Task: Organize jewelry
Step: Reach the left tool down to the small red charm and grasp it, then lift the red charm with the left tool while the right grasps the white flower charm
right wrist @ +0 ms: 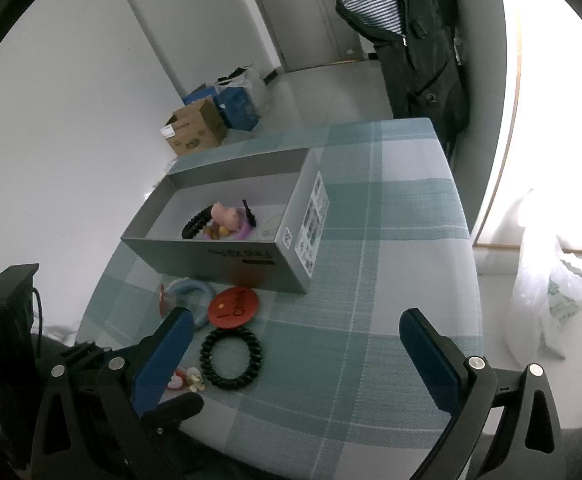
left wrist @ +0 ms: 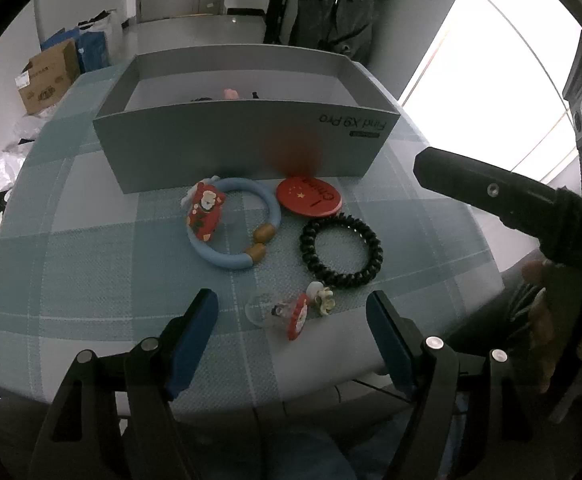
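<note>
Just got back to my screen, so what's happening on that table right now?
A person is sorting jewelry into the grey box; a few pieces already lie inside. Both grippers are open and empty: the left gripper hovers over the small Santa charm, the right gripper hangs above the tablecloth. Still outside the box: the blue bracelet, red China badge and black coil hair tie.

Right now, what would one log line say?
left gripper: open, empty | right gripper: open, empty | black coil bracelet, red badge: on table | grey box: partly filled
</note>
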